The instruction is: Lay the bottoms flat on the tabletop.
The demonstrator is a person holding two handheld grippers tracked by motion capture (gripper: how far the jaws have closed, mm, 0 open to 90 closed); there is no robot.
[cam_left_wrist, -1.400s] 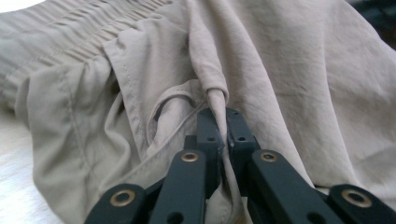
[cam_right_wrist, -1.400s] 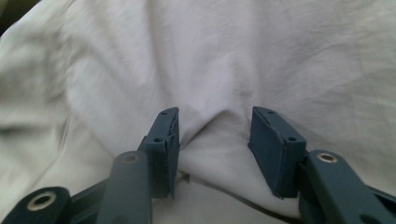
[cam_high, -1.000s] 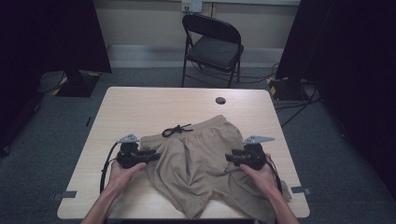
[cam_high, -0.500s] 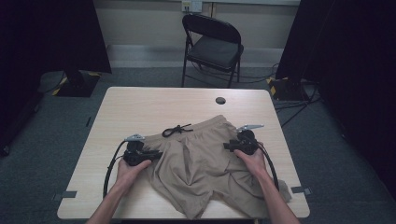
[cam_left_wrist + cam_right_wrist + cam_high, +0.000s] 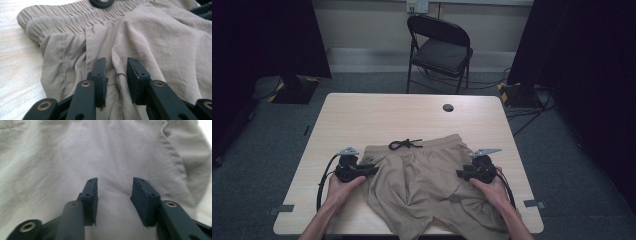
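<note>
High view: tan shorts (image 5: 427,185) lie rumpled on the tabletop (image 5: 377,117) toward its near edge, waistband and black drawstring (image 5: 405,144) facing the far edge. At their left side the left gripper (image 5: 371,170) has just been opening; in the left gripper view its jaws stand apart astride a raised fold of cloth. At their right side the right gripper (image 5: 460,174), also just opening, holds its jaws spread over the fabric, pinching nothing.
</note>
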